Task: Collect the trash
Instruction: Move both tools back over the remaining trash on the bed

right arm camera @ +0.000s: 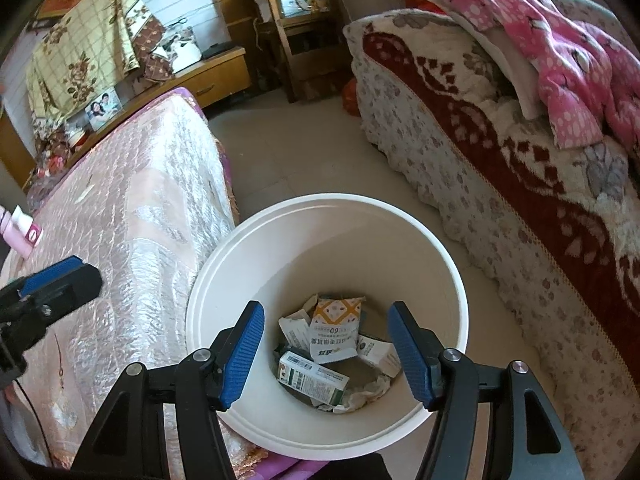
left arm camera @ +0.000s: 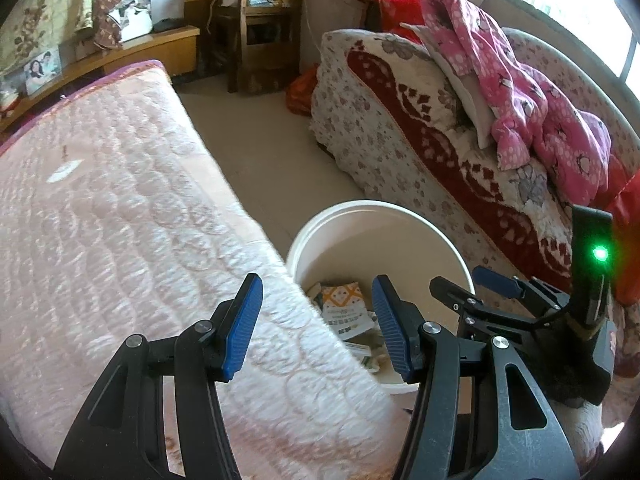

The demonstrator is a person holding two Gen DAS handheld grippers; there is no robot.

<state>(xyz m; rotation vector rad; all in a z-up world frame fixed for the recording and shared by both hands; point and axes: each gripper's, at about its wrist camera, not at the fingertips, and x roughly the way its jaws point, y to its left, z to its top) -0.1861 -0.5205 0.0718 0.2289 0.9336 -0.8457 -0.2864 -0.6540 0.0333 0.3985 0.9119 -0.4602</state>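
Note:
A white bucket [right arm camera: 248, 248] stands on the floor between the two beds. It holds an orange-and-white packet [right arm camera: 336, 320], a green-and-white carton [right arm camera: 312, 376] and crumpled paper. My right gripper [right arm camera: 326, 306] hangs over the bucket's mouth, open, with nothing between its blue pads. My left gripper [left arm camera: 317, 280] is open and empty too, above the corner of the pink quilted bed [left arm camera: 120, 208] beside the bucket [left arm camera: 384, 216]. The right gripper [left arm camera: 472, 284] shows at the right of the left wrist view. One left finger [right arm camera: 56, 276] shows at the left edge of the right wrist view.
A pink-and-white bottle [right arm camera: 20, 232] and a small white slip [right arm camera: 86, 192] lie on the pink bed. A second bed with a red-and-white floral cover [right arm camera: 500, 168] and pink clothing [right arm camera: 580, 64] flanks the right. A wooden chair [right arm camera: 296, 28] and cabinet [right arm camera: 216, 76] stand at the back.

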